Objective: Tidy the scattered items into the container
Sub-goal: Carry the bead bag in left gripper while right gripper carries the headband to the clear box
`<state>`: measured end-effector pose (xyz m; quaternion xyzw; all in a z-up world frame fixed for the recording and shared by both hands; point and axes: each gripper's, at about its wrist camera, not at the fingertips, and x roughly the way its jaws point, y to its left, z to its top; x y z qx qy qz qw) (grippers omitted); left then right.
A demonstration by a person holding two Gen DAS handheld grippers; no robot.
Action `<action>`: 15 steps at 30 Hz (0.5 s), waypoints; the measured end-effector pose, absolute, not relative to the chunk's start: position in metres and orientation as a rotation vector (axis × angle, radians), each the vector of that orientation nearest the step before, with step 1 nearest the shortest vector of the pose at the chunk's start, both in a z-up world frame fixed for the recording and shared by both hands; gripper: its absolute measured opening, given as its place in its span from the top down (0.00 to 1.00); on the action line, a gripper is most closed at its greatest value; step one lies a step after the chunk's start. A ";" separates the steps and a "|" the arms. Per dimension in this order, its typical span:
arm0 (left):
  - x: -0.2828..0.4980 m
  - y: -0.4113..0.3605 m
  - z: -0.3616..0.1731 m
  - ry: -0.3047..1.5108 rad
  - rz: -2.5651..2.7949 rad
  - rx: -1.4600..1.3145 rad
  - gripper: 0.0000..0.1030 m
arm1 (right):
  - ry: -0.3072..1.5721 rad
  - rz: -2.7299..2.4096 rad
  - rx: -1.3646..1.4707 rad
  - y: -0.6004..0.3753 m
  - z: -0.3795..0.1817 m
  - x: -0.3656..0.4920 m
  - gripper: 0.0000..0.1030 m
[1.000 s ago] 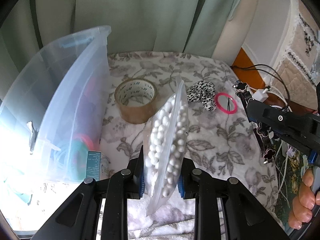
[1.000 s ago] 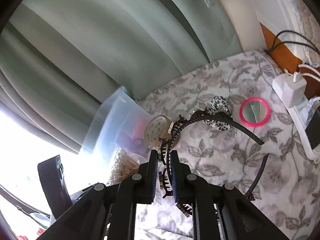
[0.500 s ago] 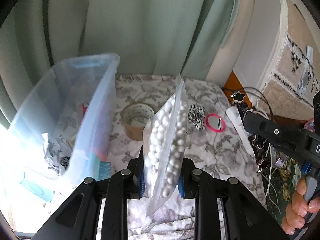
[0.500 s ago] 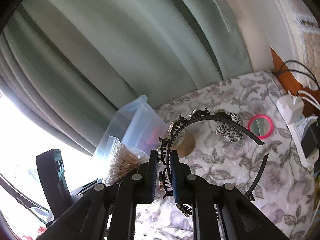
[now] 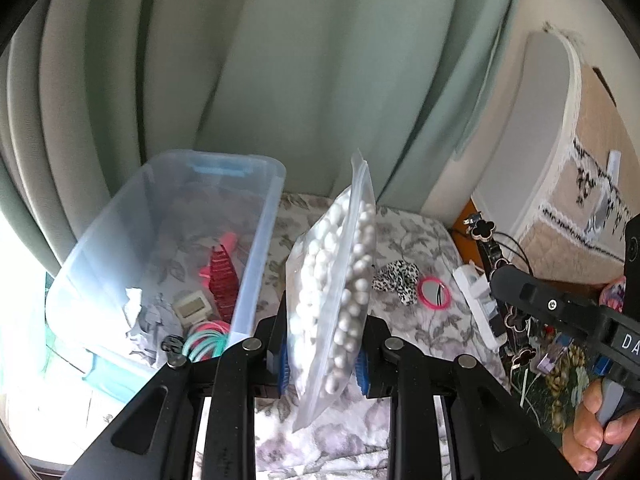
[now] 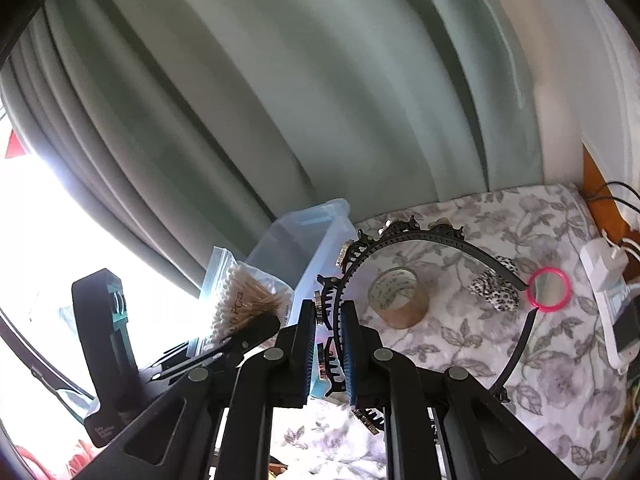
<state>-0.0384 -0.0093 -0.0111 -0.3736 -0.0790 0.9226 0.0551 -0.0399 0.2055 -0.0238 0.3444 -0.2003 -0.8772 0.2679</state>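
Left wrist view: my left gripper point(image 5: 322, 354) clamps clear zip bag of cotton swabs point(image 5: 334, 292), my right gripper point(image 6: 328, 346) black toothed headband point(image 6: 420, 240); clear plastic bin point(image 5: 256, 240) partly filled; brown tape roll point(image 6: 398, 298), leopard scrunchie point(image 5: 396, 282), pink round mirror point(image 5: 434, 293) left.

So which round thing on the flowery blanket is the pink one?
The little round mirror with the pink rim. The tape roll beside it is brown, and the spotted scrunchie between them is black and white.

container point(image 5: 256, 216) left of tape roll point(image 6: 398, 298), scrunchie point(image 5: 396, 282), mirror point(image 5: 434, 294)
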 end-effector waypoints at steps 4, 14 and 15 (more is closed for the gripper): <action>-0.037 -0.024 -0.009 -0.259 2.825 -1.120 0.75 | -0.511 -2.354 0.919 0.192 -0.017 -0.040 0.87; -0.032 -0.072 -0.006 -0.367 2.904 -1.105 0.75 | -0.395 -2.304 0.901 0.144 -0.002 -0.045 0.87; -0.032 -0.076 -0.006 -0.377 2.912 -1.104 0.75 | -0.382 -2.296 0.903 0.138 -0.002 -0.046 0.87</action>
